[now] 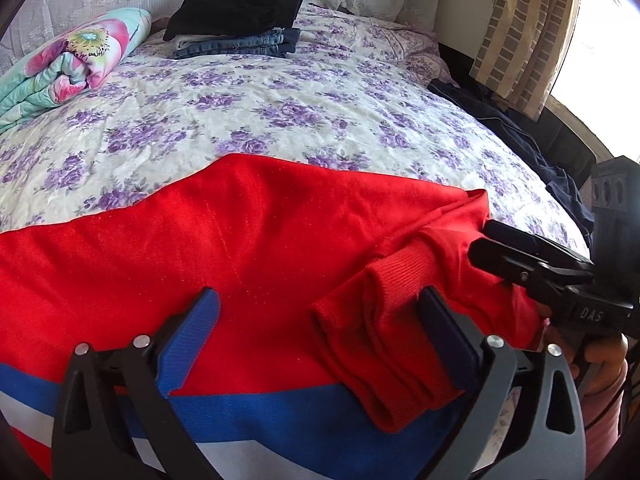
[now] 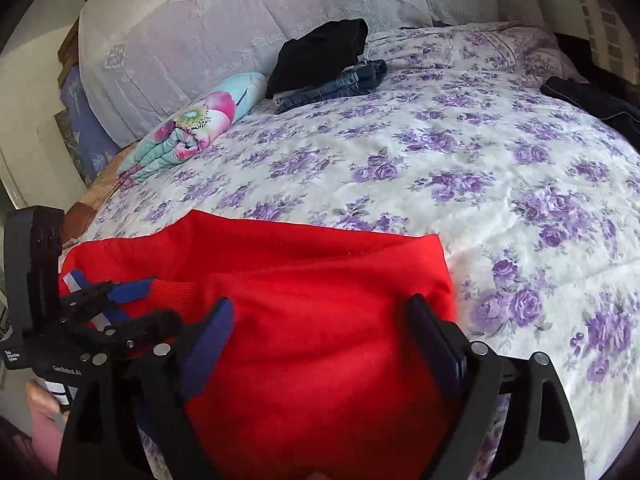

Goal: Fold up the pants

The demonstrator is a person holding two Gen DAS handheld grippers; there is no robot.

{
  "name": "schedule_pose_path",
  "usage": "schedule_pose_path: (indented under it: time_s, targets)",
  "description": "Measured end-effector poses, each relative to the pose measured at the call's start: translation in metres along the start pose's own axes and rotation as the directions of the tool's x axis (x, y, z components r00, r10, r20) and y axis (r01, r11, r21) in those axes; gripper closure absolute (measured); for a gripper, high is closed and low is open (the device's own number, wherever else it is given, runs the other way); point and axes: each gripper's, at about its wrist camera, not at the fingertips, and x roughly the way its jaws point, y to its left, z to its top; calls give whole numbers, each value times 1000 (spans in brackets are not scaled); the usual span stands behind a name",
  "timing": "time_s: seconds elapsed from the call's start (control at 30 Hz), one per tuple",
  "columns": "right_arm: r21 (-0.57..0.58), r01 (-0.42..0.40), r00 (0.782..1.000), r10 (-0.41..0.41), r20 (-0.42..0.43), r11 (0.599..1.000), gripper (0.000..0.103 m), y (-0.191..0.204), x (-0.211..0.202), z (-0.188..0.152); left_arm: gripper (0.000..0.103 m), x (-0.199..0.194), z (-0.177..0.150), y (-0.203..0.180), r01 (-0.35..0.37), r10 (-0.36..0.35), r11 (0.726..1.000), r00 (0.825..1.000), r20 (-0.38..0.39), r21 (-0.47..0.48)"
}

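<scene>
Red pants [image 1: 248, 240] with a blue and white side stripe [image 1: 280, 412] lie folded on the near part of the bed; they also show in the right wrist view [image 2: 320, 320]. A ribbed red cuff [image 1: 384, 328] lies on top at the right. My left gripper [image 1: 320, 344] is open, its jaws spread wide over the pants and cuff. My right gripper [image 2: 320, 340] is open, its jaws straddling the red cloth. The right gripper also shows in the left wrist view [image 1: 484, 240], beside the cuff. The left gripper shows in the right wrist view [image 2: 136, 308], at the striped edge.
The bed has a purple-flowered cover [image 1: 280, 108]. A stack of folded jeans with black pants on top [image 1: 240, 20] sits at the back. A rolled floral quilt [image 1: 68, 64] lies back left. Dark clothes [image 1: 520, 136] lie at the right edge. Curtains [image 1: 528, 32] hang beyond.
</scene>
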Motion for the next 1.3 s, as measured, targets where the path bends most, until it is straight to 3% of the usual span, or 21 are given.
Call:
schedule_pose_path:
  time_s: [0.13,0.2,0.3,0.43,0.5,0.6,0.73,0.8,0.83,0.87,0.97,1.07,1.13,1.2,1.3]
  targets:
    - [74,-130,989,124,83,989,8,-14,-18,-8,5,-1,-1,-1,-7,7,1000,1000,5,-1]
    - [164,-239,964,213,161,957,8,-33,-29,-13,5,-1,-2,-1,-11,11,1000,1000,8,-3]
    - [250,-317,936,259,240,915,8,-52,-38,-20,5,-2,-3,-1,-16,16,1000,1000,13,-5]
    - [259,-234,955,172,244,937,8,-46,-44,-22,5,-22,-7,4,-53,56,998,997,51,-42]
    - [245,-173,967,118,224,954,8,-38,-43,-21,5,-53,-17,11,-22,30,996,994,102,-82]
    - [200,-132,973,89,212,971,8,-29,-41,-19,5,-98,-32,32,-91,113,985,982,152,-149]
    - [179,-88,984,57,171,980,8,-26,-35,-18,5,-147,-57,90,-124,184,929,972,145,-350]
    - [159,-71,986,45,158,985,8,-23,-33,-17,5,-156,-69,119,4,63,891,989,133,-454]
    - [147,-60,988,37,153,987,8,-21,-33,-17,6,-157,-73,127,43,25,867,991,129,-497]
    - [120,-41,990,24,142,992,8,-17,-32,-16,13,-159,-75,133,57,11,847,992,124,-528]
    - [47,52,991,-57,122,998,8,0,-29,-16,19,-170,-73,133,36,36,835,992,121,-549]
    - [-10,103,987,-101,127,995,8,10,-28,-16,19,-182,-74,132,-97,182,825,978,99,-557]
    - [-12,106,987,-103,126,994,8,10,-28,-16,19,-190,-81,140,-149,250,795,964,94,-588]
    - [-1,87,988,-86,124,996,8,6,-28,-16,19,-184,-85,154,-149,240,761,969,60,-631]
    - [15,62,990,-63,127,998,8,2,-30,-17,19,-158,-93,173,-76,118,704,993,12,-706]
